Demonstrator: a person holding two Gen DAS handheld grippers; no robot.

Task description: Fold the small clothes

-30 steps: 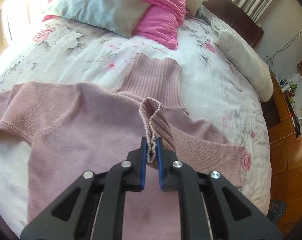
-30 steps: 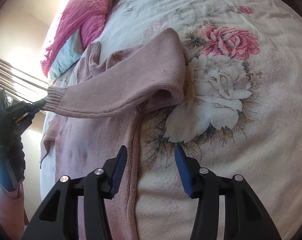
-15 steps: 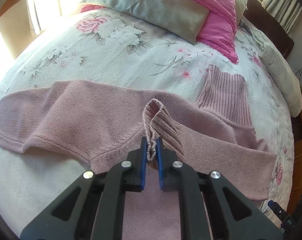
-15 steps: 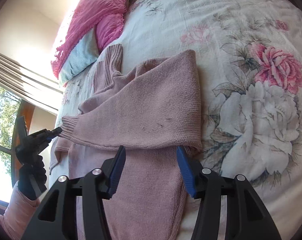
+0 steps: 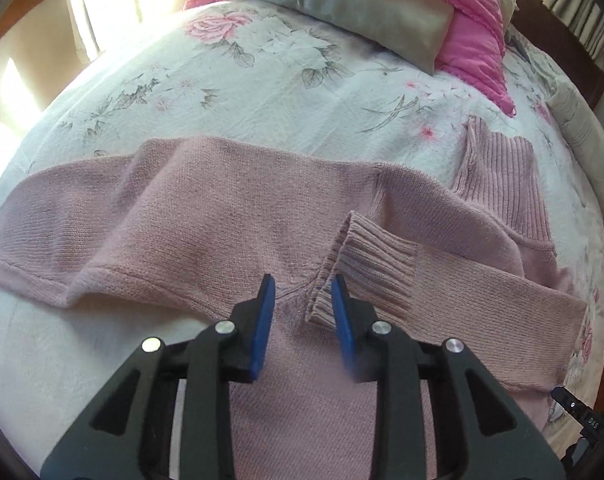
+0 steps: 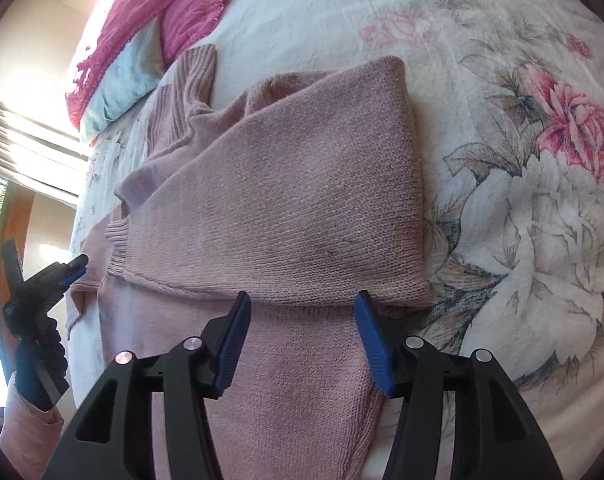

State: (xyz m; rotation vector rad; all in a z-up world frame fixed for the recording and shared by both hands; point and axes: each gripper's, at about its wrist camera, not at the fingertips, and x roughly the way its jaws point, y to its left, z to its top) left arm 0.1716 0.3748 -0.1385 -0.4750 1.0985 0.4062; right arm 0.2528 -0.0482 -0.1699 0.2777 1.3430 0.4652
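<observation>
Pink knitted sweater [image 5: 230,216] is lying mid-frame; my left gripper [image 5: 302,300] and right gripper [image 6: 302,316] are spreading wide, holding nothing. Its ribbed cuff [image 5: 365,268] is touching one left fingertip and could be dragging loose.

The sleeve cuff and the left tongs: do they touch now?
Cannot tell. In the left wrist view the tongs stand open, but the cuff end lies against the right blue pad, with no plain gap or contact.

The sweater [image 5: 230,216] lies on the bed [image 5: 262,80], one sleeve [image 6: 286,200] across its body.
</observation>
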